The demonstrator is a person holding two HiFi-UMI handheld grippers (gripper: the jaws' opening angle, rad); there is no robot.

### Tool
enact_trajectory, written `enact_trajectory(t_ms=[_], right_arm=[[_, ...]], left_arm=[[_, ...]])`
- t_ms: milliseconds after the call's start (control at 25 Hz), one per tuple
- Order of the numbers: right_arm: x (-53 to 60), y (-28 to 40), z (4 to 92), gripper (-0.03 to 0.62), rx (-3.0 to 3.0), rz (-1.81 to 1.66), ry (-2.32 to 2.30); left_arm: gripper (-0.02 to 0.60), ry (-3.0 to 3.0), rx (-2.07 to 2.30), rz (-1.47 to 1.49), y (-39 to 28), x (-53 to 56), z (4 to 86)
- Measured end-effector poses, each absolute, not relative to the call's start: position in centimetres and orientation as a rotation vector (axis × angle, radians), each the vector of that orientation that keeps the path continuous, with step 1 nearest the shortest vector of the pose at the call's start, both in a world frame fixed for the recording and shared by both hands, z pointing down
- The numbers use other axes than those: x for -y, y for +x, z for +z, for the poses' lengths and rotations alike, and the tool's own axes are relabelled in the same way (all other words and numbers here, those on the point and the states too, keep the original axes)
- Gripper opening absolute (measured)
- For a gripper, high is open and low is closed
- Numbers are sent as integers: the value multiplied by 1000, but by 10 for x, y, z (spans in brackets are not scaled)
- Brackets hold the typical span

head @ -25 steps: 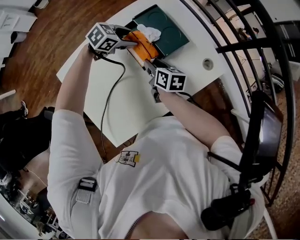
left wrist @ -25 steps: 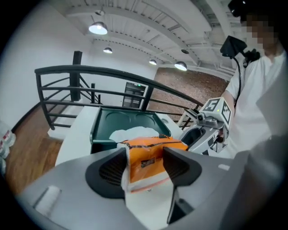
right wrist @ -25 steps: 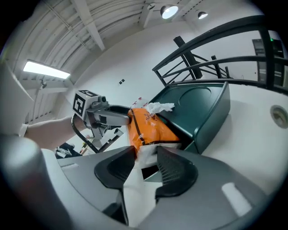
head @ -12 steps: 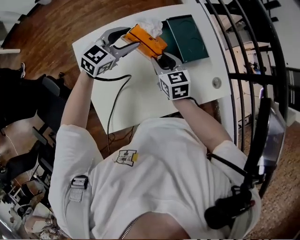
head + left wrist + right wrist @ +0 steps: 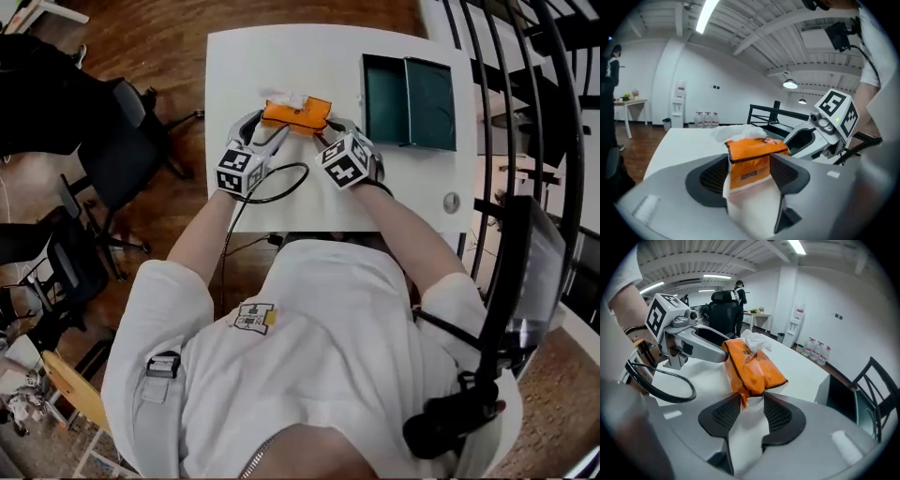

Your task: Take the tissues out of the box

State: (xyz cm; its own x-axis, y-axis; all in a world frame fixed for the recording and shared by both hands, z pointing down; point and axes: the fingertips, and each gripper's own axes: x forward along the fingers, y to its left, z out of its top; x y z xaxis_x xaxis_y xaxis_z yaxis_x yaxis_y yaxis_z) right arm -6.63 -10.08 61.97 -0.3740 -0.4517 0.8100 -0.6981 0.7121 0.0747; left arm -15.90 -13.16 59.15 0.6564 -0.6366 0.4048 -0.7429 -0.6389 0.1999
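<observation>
An orange tissue pack (image 5: 298,113) sits between my two grippers over the white table (image 5: 281,56), and a white tissue (image 5: 286,97) sticks out of its top. In the left gripper view the left gripper (image 5: 749,171) is shut on one short end of the pack (image 5: 750,157), which fills the wide gap between the pads. The right gripper (image 5: 752,404) pinches the other end of the pack (image 5: 752,366), with the tissue (image 5: 757,341) crumpled at the far side. The two grippers face each other, left gripper (image 5: 272,129) and right gripper (image 5: 328,129).
A dark green open case (image 5: 410,89) lies at the table's right side, apart from the pack. A small round fitting (image 5: 452,202) is set in the table's near right corner. Black office chairs (image 5: 112,141) stand to the left, and a black railing (image 5: 525,84) runs along the right.
Both grippers, still shut on the orange pack, have carried it away from the green case toward the middle of the table. The head view has swung round.
</observation>
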Motion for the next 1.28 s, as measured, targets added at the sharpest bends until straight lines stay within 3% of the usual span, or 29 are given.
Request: enact_trajectory(t_ms=[520,720,920,960,1040,1280], right_arm=[[96,-58,597,179,2164,279,875],[50,-33,562,133,2380,436,913],[-10,-3,594,75,2359,504,796],[-21,2,606,55,2340,508,772],[-36,9,624,23,2309,505,735],[-55,7,647,0,2259,510,672]], left_arm=[[261,2481,1160,516,-177,115,589],[257,2511,1187,429,-163,66,550],[156,2539,977,538,-90,-17,580],[79,2543,937,599,-76,-32,593],[0,2536,901,710,-60,-51,613],[0,2463,890,854,-61,-70,646]])
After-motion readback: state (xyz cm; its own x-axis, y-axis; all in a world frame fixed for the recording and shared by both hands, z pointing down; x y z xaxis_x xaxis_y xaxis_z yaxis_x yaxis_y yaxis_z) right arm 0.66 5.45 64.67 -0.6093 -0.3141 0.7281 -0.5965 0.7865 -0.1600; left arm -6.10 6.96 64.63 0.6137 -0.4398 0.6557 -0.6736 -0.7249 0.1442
